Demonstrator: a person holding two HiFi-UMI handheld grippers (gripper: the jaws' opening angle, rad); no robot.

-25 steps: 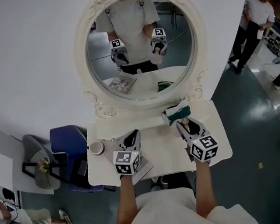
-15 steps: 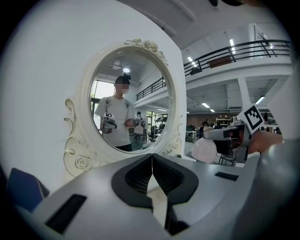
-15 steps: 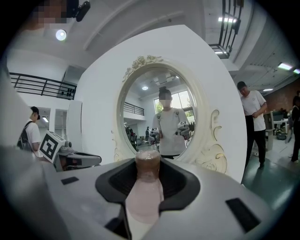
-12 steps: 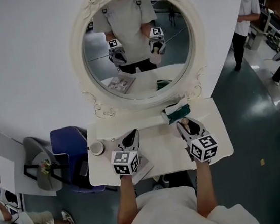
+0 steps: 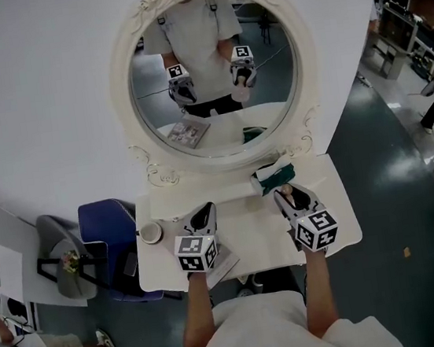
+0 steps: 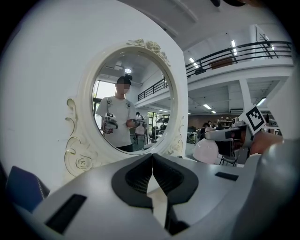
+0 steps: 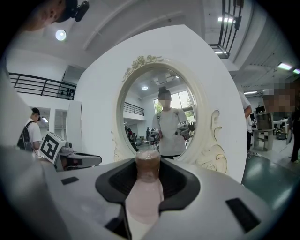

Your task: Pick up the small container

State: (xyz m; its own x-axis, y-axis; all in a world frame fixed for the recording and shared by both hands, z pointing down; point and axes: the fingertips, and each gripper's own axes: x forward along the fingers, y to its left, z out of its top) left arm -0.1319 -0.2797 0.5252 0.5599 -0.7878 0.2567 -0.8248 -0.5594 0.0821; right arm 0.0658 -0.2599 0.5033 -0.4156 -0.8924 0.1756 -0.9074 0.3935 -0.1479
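Grips read clearly only in the two gripper views. In the right gripper view the right tongs [image 7: 148, 169] are clenched on the small container [image 7: 144, 199], a pale pink bottle with a brownish cap. It stands up between the black pads, its cap rising just past their tips. The left gripper view shows the left tongs [image 6: 151, 161] pressed together with nothing between them. Off to its right, it also shows the same pink container from the side, held in the other tongs.

From the head view the container is little more than a pinkish spot at the tip of the right tongs. This view alone lays out the white bench [image 5: 335, 226]. Both tongs are held over it side by side, apart, pointing toward the round ornate mirror [image 5: 216, 74] at its back.

A green-and-white pack [image 5: 274, 175] lies just ahead of the right tongs, near the mirror's foot. A cup [image 5: 151, 232] sits at the bench's left edge, and a booklet [image 5: 222, 260] lies partly under the left tongs. A blue chair [image 5: 107, 227] stands left of the bench. The mirror reflects the person holding both tongs at chest height, above the bench.
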